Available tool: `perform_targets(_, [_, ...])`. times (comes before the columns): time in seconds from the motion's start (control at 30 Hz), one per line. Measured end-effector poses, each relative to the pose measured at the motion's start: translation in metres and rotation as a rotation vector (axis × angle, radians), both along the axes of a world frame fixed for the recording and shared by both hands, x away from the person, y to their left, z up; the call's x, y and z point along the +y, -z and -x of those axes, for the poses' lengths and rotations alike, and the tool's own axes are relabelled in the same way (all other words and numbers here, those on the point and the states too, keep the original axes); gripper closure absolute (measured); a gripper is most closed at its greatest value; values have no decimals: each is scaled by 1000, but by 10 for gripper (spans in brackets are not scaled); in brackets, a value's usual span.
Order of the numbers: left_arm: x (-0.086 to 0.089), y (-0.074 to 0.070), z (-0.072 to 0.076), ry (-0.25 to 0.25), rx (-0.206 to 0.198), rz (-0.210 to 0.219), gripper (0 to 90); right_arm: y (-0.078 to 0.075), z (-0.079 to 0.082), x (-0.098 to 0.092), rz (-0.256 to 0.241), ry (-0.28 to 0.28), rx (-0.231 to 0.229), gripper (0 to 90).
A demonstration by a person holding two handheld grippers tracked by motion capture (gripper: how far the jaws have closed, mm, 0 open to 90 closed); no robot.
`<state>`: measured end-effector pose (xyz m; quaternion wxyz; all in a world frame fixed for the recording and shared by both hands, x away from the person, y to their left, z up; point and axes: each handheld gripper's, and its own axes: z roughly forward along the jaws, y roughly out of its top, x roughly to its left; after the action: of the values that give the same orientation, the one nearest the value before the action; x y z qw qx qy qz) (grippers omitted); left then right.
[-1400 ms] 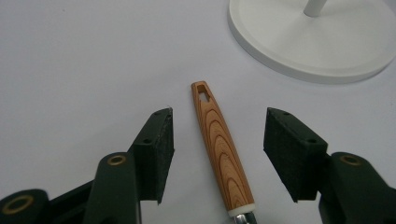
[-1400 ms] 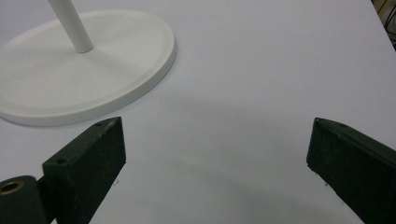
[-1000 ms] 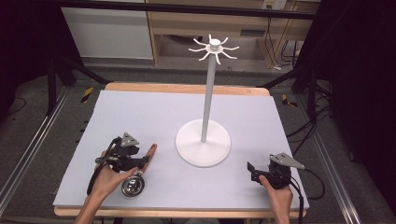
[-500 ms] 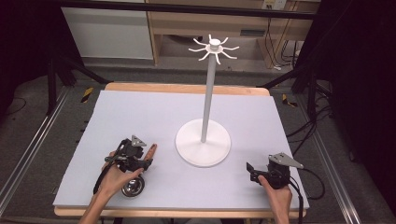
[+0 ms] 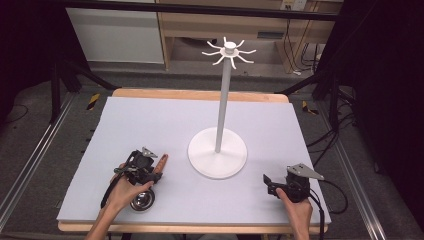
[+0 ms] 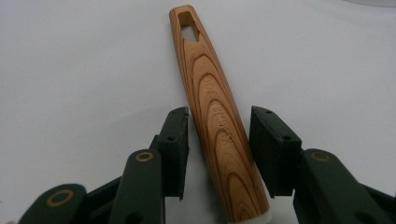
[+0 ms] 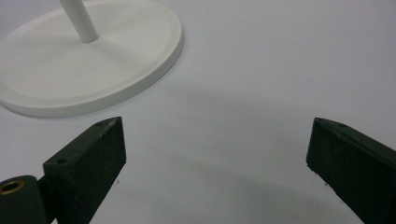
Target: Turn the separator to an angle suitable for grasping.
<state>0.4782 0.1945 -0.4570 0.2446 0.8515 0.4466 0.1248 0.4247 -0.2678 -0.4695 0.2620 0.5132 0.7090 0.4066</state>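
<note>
Looking down from the high view, the left gripper [image 5: 150,172] sits at the near left of the table [image 5: 150,120], held in the person's left hand [image 5: 127,190]. It is over a utensil whose wooden handle [image 5: 161,163] pokes out ahead of it toward the white stand [image 5: 218,150], while a round metal bowl [image 5: 142,200] shows just behind the hand, near the table's front edge. The stand rises from a round base in the middle of the table, with a ring of hooks at its top. The right gripper [image 5: 267,182] rests at the near right, well apart from the stand's base, in the person's right hand [image 5: 295,205].

In the left gripper view, the wooden handle [image 6: 215,112] lies on the pale surface and runs up between the two black jaws. The jaws are spread to either side of it, with a gap visible on the left side and a narrower one on the right; they are not pinching it. The handle's far end has a slot cut through it, and lettering is pressed into the grain.

In the right gripper view, the jaws of the right gripper [image 7: 217,154] stand wide apart with bare table between them. The base of the white stand [image 7: 88,60] lies ahead and to the left.
</note>
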Motion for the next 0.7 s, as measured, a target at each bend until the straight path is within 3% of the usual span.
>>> perform_targets(0.43, [-6,-1,-2,-13,24,-44,591,0,0,1,-5,-4,6,53])
perform_targets(0.57, [-6,-1,-1,-22,19,-45,667,0,0,0,-3,-1,4,53])
perform_targets(0.7, [-6,-1,-1,-16,16,-47,673,0,0,0,-3,0,7,54])
